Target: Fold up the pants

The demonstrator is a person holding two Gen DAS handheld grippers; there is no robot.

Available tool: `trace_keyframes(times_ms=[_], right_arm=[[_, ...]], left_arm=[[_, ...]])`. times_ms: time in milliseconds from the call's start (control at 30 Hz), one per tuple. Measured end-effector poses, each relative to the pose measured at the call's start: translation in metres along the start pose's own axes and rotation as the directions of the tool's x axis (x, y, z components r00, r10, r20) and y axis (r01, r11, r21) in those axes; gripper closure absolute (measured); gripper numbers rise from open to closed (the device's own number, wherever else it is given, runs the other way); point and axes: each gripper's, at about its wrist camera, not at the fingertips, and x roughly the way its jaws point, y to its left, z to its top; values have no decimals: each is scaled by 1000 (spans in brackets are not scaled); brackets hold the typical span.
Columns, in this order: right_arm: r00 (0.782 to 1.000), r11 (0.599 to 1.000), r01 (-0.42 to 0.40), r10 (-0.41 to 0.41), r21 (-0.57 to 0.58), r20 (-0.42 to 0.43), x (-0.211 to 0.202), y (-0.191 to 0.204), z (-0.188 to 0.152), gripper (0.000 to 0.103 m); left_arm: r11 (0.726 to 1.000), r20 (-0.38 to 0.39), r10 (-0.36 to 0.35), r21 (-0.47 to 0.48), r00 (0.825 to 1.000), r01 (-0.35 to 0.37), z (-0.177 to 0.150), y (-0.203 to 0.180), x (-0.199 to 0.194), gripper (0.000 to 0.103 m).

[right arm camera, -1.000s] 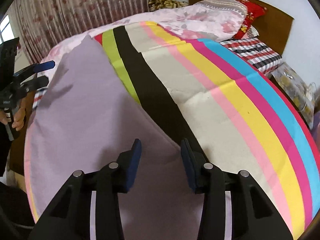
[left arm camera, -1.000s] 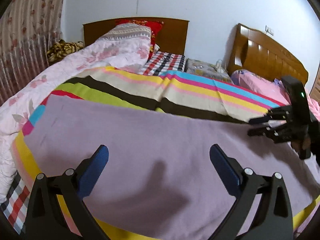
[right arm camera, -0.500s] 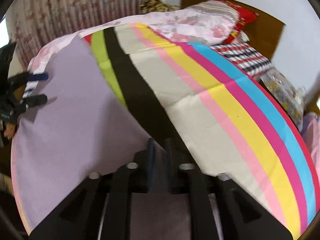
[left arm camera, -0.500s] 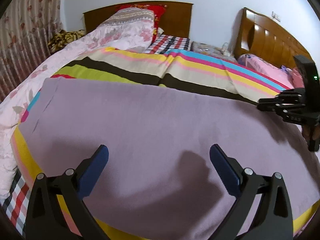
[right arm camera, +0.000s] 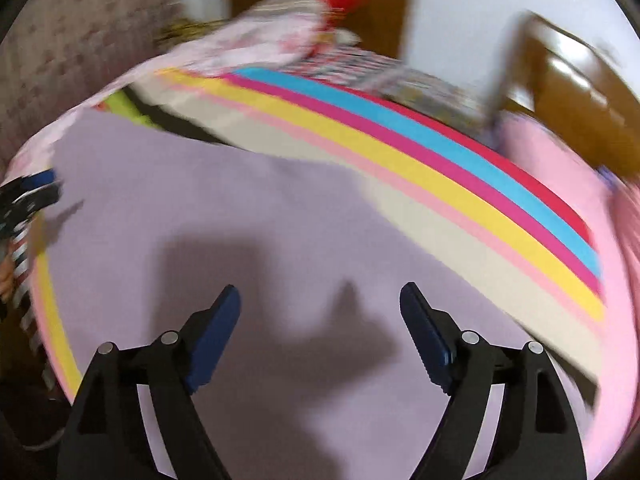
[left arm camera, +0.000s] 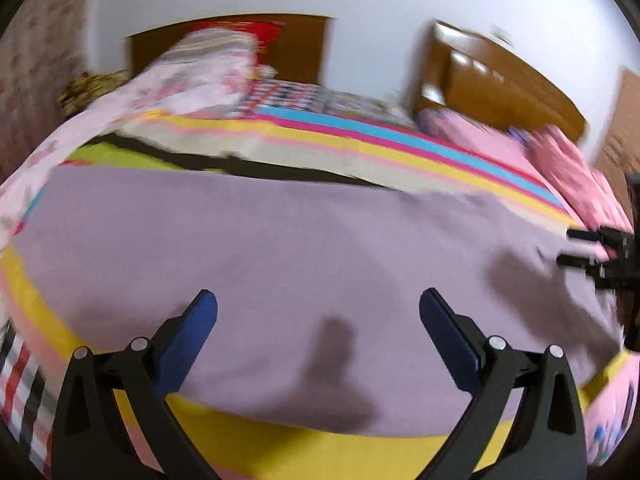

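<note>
The lilac pants (left arm camera: pixel 280 260) lie spread flat across the striped sheet (left arm camera: pixel 400 148) of the bed, and they fill the lower half of the right wrist view as well (right arm camera: pixel 200 220). My left gripper (left arm camera: pixel 318 304) hovers open over their near edge with nothing between its blue pads. My right gripper (right arm camera: pixel 320 300) is over the pants' right part with its jaws opening and nothing between them. In the left wrist view it shows at the right edge (left arm camera: pixel 576 246). My left gripper (right arm camera: pixel 40 188) appears at the left edge of the right wrist view. Both views are blurred by motion.
A pink floral quilt (left arm camera: pixel 168 92) and pillows are heaped at the head of the bed by a wooden headboard (left arm camera: pixel 296 48). A second bed with a pink cover (left arm camera: pixel 520 152) and its own headboard (left arm camera: pixel 500 80) stands to the right. A curtain (right arm camera: pixel 80 60) hangs on the left.
My right gripper's jaws, nearly closed over the pants' far edge half a second ago, now stand wide, and its view has swung towards the headboards. My left gripper's view has shifted too.
</note>
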Motion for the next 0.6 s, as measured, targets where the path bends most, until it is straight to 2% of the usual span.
trace_keyframes(times_ms=[67, 133, 233, 267, 333, 400, 433, 500, 533, 600], right_arm=[[998, 995, 55, -55, 84, -7, -19, -35, -29, 24], [994, 981, 107, -105, 161, -21, -34, -64, -59, 24], [987, 969, 156, -147, 193, -59, -46, -86, -96, 24], [988, 969, 147, -136, 199, -69, -47, -89, -105, 24], [977, 966, 194, -174, 173, -126, -44, -94, -133, 24], [991, 965, 131, -118, 227, -69, -54, -104, -146, 25], [992, 962, 128, -119, 241, -53, -62, -104, -149, 25], [983, 960, 184, -180, 211, -39, -72, -94, -149, 23], [981, 963, 190, -192, 193, -11, -79, -86, -149, 23], [989, 976, 132, -142, 174, 46, -87, -72, -150, 22]], left_arm=[[997, -28, -26, 67, 999, 28, -6, -34, 10, 2], [993, -54, -69, 95, 996, 74, -12, -57, 17, 2], [980, -60, -123, 153, 991, 131, -14, -101, 19, 2], [975, -58, -129, 176, 990, 137, -13, -113, 20, 2], [958, -64, -81, 269, 995, 95, -14, -144, 23, 2], [941, -97, -37, 330, 995, 67, -18, -160, 34, 2], [937, -116, -16, 345, 993, 55, -21, -165, 41, 2], [938, -119, 3, 345, 993, 38, -24, -166, 42, 2], [942, -102, -10, 333, 995, 43, -24, -166, 36, 2], [946, -76, -54, 317, 996, 76, -24, -169, 27, 2]])
